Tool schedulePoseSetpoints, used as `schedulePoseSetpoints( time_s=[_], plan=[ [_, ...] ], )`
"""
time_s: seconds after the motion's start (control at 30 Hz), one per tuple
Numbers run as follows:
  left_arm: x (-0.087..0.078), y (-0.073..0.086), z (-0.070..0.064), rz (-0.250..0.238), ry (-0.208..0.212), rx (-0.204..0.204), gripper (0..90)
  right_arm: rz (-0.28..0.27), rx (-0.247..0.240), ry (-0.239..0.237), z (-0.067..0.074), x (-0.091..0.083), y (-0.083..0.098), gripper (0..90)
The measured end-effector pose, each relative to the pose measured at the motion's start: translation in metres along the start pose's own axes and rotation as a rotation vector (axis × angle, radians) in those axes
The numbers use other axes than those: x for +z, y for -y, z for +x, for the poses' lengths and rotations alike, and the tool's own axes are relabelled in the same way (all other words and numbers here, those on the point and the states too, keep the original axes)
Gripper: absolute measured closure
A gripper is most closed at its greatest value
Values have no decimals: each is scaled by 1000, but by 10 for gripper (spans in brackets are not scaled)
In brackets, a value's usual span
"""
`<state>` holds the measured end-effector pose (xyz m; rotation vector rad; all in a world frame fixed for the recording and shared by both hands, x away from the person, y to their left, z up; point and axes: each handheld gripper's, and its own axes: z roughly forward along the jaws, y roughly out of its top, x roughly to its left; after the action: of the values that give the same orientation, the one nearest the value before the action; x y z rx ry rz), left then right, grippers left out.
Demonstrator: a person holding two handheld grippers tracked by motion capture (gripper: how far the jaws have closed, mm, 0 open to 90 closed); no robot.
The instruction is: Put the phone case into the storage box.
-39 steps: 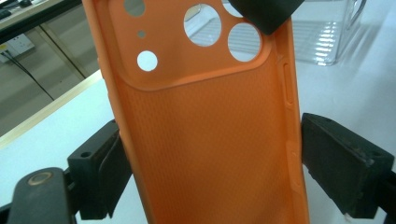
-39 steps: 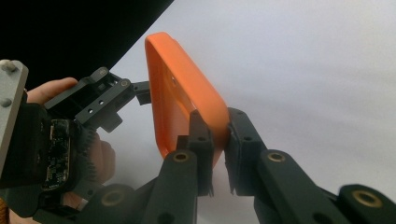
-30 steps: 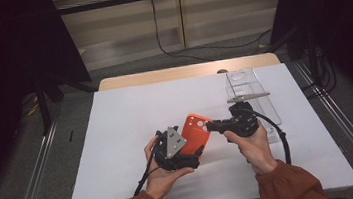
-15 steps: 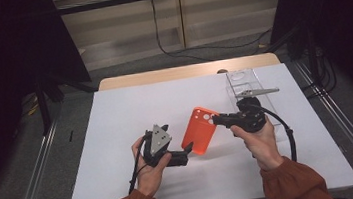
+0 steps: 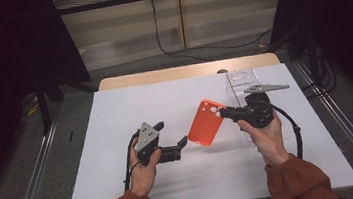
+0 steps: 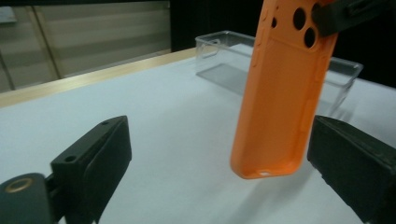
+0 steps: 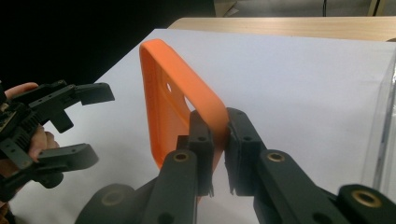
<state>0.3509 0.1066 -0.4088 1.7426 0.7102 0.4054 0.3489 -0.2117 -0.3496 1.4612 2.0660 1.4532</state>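
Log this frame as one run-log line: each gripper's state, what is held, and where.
right gripper: shut on orange phone case, held above white table | left gripper: open, empty, beside case | clear plastic box: on table

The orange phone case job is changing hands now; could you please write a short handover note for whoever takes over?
Right gripper: shut on the rim of the orange phone case, holding it above the white table.
Left gripper: open, holding nothing, jaws towards the case's free end.
Clear plastic box: on the table behind the right hand.
Done: case is lifted.
Left: probably placing the case; destination unclear.
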Motion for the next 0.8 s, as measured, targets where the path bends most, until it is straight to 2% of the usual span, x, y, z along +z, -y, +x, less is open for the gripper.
schedulePoseSetpoints(
  time_s=[0.03, 0.07, 0.2, 0.4, 0.43, 0.47, 0.5, 0.57, 0.63, 0.8],
  plan=[
    [-1, 0, 0, -16, -11, 1, 69, -10, -5, 4, -1, -1, 0, 818],
    [-1, 1, 1, -22, -24, 19, 66, -14, -13, 8, -1, -2, -1, 818],
    [-6, 2, 4, -16, -39, 40, 66, -28, -26, 41, -5, -8, -4, 818],
    [-17, 3, 11, -35, -48, 31, 36, -42, -32, 59, -10, -13, -6, 818],
    [-20, 3, 12, -33, -63, 41, 33, -44, -32, 58, -11, -13, -6, 818],
    [-22, 4, 12, -29, -97, 74, 29, -46, -31, 61, -12, -14, -6, 818],
    [-25, 5, 12, -32, -106, 80, 27, -47, -35, 62, -13, -14, -6, 818],
    [-29, 7, 14, -45, -89, 61, 17, -47, -31, 64, -16, -14, -6, 818],
    [-33, 10, 16, -46, -111, 72, 18, -43, -33, 66, -18, -15, -4, 819],
    [-44, 15, 23, -71, -106, 25, 18, -56, -40, 76, -24, -18, -6, 819]
  ],
)
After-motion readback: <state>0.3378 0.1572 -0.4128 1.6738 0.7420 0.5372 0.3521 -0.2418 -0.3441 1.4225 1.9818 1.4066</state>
